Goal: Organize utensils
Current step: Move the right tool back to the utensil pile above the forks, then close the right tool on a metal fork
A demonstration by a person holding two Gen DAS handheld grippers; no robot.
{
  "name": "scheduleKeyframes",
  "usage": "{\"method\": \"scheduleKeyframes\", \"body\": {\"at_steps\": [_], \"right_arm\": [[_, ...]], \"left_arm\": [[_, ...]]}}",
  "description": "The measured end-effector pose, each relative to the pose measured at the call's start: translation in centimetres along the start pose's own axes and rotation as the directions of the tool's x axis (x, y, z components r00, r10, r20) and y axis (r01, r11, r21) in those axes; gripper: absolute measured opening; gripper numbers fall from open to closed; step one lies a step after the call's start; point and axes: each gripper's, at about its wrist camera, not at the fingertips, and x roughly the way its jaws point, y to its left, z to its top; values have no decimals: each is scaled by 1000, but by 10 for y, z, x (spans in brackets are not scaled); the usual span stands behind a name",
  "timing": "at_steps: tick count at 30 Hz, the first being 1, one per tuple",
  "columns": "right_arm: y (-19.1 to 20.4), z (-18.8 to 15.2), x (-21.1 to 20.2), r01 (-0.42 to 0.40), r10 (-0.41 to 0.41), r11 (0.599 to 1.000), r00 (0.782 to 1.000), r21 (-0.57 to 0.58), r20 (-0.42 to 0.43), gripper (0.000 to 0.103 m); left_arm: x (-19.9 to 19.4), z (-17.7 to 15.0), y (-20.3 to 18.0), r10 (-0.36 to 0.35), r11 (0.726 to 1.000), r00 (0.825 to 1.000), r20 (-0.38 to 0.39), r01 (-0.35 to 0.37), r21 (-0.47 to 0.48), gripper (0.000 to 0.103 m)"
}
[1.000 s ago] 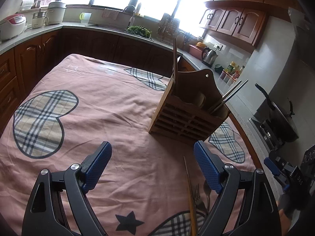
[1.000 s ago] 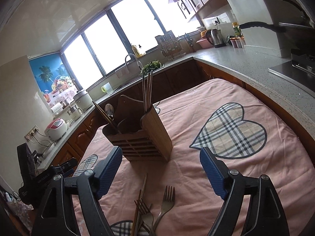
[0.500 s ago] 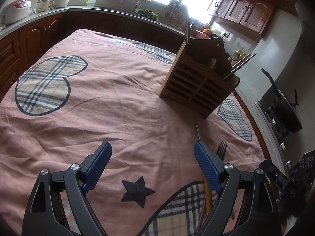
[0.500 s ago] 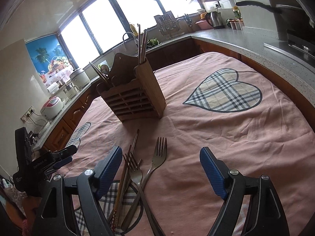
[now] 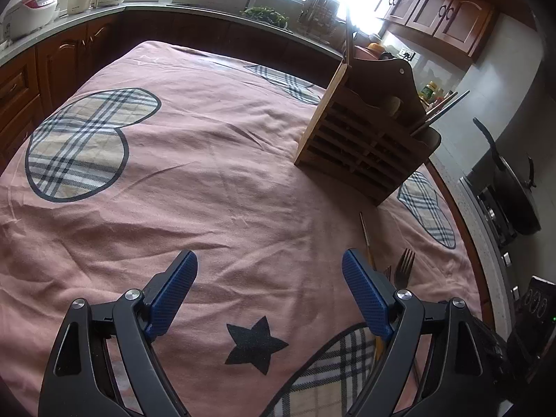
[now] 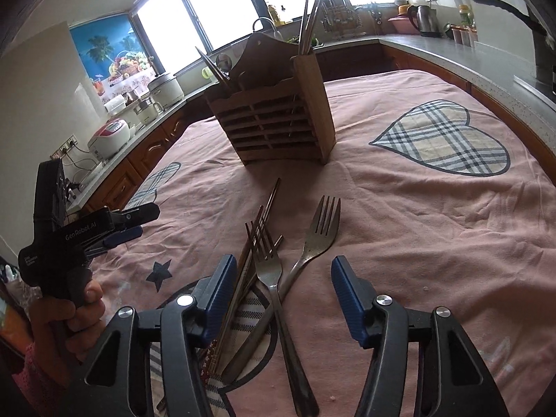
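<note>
A slatted wooden utensil holder (image 6: 278, 125) stands on the pink cloth and holds chopsticks and a spoon. In front of it lie two metal forks (image 6: 266, 253) (image 6: 319, 232), their handles crossed, beside a bundle of chopsticks (image 6: 257, 232). My right gripper (image 6: 283, 271) hovers low over the crossed handles. Its jaws are closing with the handles between them, and the pads touch nothing. My left gripper (image 5: 269, 266) stands wide open over bare cloth left of the pile, nothing between its fingers. From there one fork (image 5: 405, 267) and a chopstick (image 5: 366, 239) show past its right finger, with the holder (image 5: 368, 146) beyond.
The cloth (image 6: 434, 215) with plaid hearts covers the table. A hand (image 6: 80, 309) holds the left gripper (image 6: 121, 226) at the left. Wooden cabinets and a counter (image 5: 194, 8) with rice cookers ring the table. A stove with a black pan (image 5: 514, 194) lies to the right.
The right gripper has dropped toward the forks and its jaws have narrowed. The left gripper has sunk a little and tipped down; the holder now sits higher in its view.
</note>
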Motion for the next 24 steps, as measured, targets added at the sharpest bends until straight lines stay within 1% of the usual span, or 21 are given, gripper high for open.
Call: {"method": "scheduleKeyframes", "body": {"at_steps": [5,8,10,11,12,13,14,16,18,19,21,22,24], "right_arm": [[12,1,28,-12,5,996,996,-84,-90,50],[18,1,45,15,-37,988,989,-153,-143,50],[20,1,49,21,-50,982,987,-190,-152,49],[21,1,50,40,-72,976,986,-212,-149,46],[21,1,50,59,-94,971,985,-231,-145,37],[19,2,51,77,-114,968,983,-240,-146,23],[16,3,49,80,-115,969,984,-234,-139,20],[4,5,44,50,-74,984,988,-170,-139,14],[-12,4,39,25,-36,996,991,-90,-131,11],[-18,5,38,11,-17,999,992,-50,-125,9],[-32,5,32,-3,5,1000,994,23,-110,8],[-39,6,29,-8,13,999,995,53,-100,6],[-49,5,23,8,0,995,996,96,-87,4]], "left_arm": [[5,6,3,12,1000,1000,-9,-12,1,87],[10,10,3,12,1000,1000,-20,-12,2,87],[15,14,1,10,1000,1000,-27,-9,7,87],[19,16,-1,7,1000,999,-32,-6,11,87],[22,18,-4,4,1000,999,-38,-3,17,87],[26,19,-8,1,1000,999,-45,0,24,87],[31,21,-13,-5,999,999,-52,6,33,87],[40,23,-25,-15,998,998,-66,19,58,87],[52,25,-39,-21,995,996,-89,29,93,87],[59,26,-46,-22,993,995,-102,33,112,87],[72,26,-60,-17,988,993,-121,36,152,87],[80,27,-67,-10,985,991,-131,33,172,87],[94,28,-79,-3,978,989,-149,34,204,87]]}}
